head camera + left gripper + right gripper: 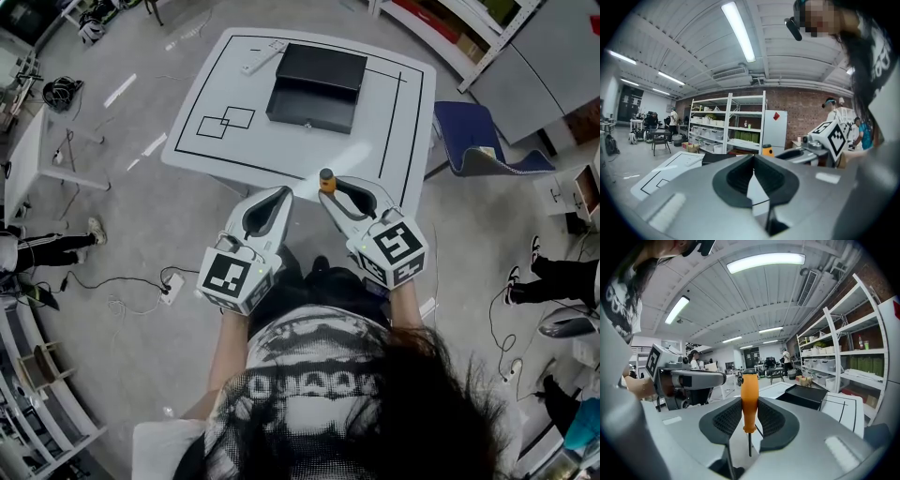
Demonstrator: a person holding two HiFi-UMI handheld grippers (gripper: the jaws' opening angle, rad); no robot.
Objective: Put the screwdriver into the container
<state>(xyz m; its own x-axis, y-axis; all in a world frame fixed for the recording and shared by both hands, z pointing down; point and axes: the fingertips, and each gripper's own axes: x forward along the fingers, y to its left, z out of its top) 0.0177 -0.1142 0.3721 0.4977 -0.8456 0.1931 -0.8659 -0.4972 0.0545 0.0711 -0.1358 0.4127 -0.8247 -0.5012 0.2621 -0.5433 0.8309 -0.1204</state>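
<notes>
Jaws of right gripper (pixel 749 404): pinching the orange handle of the screwdriver (pixel 749 385), which stands upright with its shaft pointing down.
Jaws of left gripper (pixel 753 157): pressed together, nothing between them.
Container (pixel 314 89): black, open-topped, on the white table (pixel 375 141), beyond both grippers and apart from the screwdriver.

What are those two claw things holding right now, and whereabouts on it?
The right gripper clamps the screwdriver by its orange handle, shaft pointing down. The left gripper is shut and empty.
</notes>
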